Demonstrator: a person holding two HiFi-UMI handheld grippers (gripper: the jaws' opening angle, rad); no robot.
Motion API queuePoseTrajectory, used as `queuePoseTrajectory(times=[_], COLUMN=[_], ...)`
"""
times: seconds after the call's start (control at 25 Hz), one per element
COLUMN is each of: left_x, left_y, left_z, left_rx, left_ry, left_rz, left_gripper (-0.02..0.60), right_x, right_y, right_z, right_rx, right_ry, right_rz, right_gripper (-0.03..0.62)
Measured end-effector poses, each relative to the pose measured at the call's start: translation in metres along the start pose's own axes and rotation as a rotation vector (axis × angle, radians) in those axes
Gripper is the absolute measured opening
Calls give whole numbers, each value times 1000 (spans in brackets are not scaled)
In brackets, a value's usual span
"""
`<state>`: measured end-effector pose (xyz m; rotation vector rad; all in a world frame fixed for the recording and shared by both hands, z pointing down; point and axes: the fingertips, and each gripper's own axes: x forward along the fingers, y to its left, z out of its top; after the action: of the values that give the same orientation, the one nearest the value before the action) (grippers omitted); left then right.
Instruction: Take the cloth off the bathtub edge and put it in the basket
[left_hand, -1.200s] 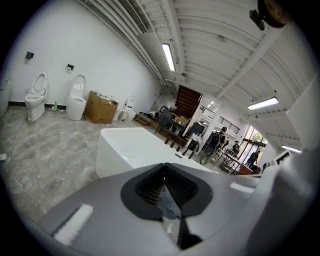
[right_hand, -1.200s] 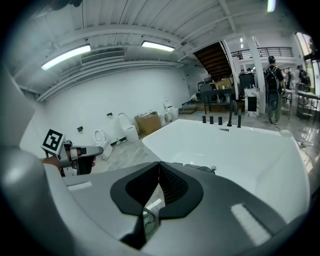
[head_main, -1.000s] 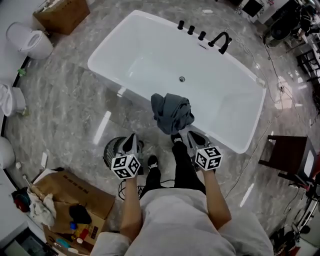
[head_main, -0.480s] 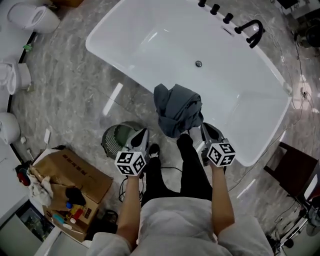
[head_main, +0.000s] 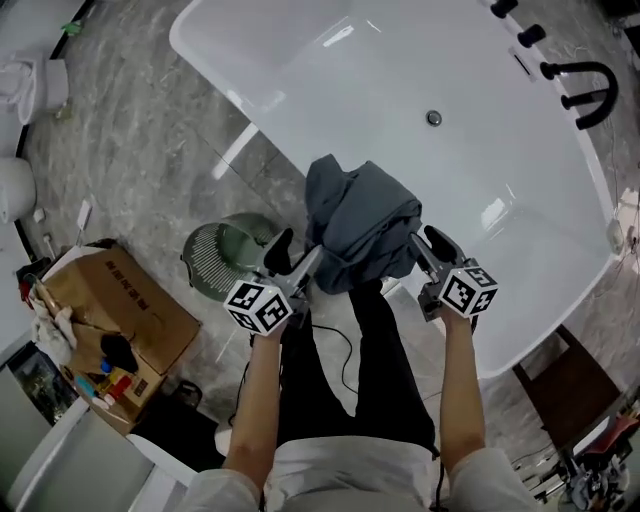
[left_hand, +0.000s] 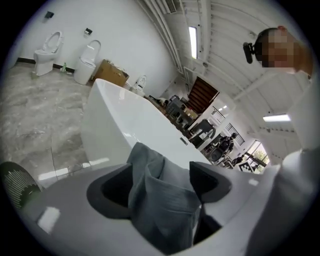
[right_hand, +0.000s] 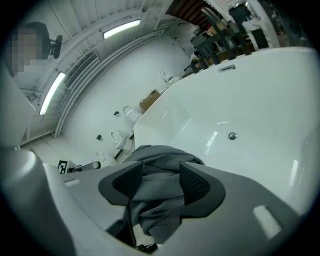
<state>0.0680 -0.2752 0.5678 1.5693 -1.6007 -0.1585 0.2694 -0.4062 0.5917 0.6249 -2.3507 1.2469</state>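
Head view: grey cloth (head_main: 360, 225) hangs over the tub's (head_main: 330, 90) near edge, basket (head_main: 225, 255) on the floor just left of it. L gripper (head_main: 297, 258) and R gripper (head_main: 425, 248) are at the cloth, one each side.
L gripper view: jaws have just been opening, apart w/ cloth folds between, not clamped.
R gripper view: same deal, jaws opening but narrower, cloth between, no squeeze.

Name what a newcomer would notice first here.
The white bathtub fills the upper head view, a crumpled grey cloth draped over its near edge. The left gripper and right gripper have just been opening, cloth between each one's jaws. A round basket stands on the floor to the left.
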Motion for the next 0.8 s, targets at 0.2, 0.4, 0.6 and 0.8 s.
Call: queuePoseTrajectory(times=[0.2,0.4,0.6,0.8], left_x=[30,60,88,98], left_y=[17,28,26,20], left_z=[-22,-43,-64,-71], left_rx=[-23,-81,-105,-159], left_ry=[43,72,95,57], left_rz=[-35,-103,-154,-165], left_gripper=[521,592,607,609], right_x=[27,55,81,101], right_y=[-18,-30,-38,-28], right_z=[-16,-39,-53,-64], right_rx=[50,183,235,304], right_ry=[110,239,317,319], right_rz=[164,277,292,308], right_gripper=[394,536,549,549])
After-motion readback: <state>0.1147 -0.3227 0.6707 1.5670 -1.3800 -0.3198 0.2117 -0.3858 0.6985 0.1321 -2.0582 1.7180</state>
